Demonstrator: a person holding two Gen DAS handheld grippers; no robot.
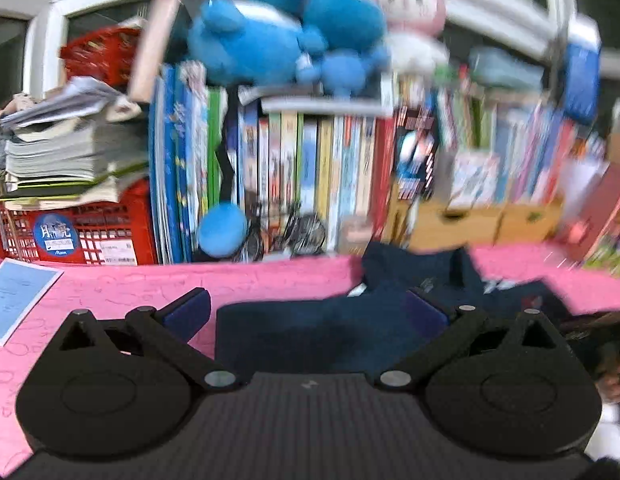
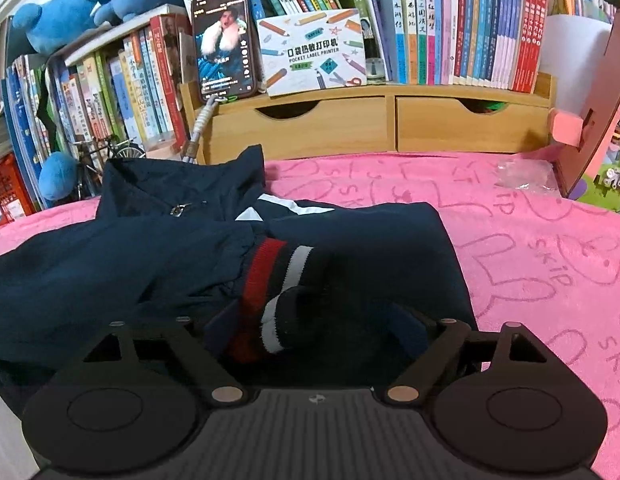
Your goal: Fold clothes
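- The left gripper [image 1: 308,310], black with blue pads, stood spread wide above the pink towel-like cover [image 1: 110,292], nothing between its pads.
- Under it lay the navy zip-up jacket [image 1: 310,332], partly folded on that cover, before a row of upright books [image 1: 310,168].
- The right gripper [image 2: 312,326] was spread too; the jacket's red, white and navy striped knit cuff [image 2: 276,292] lay between its pads, unpinched.
- Behind, a phone [image 2: 224,42] leaned on a wooden drawer shelf [image 2: 350,124].
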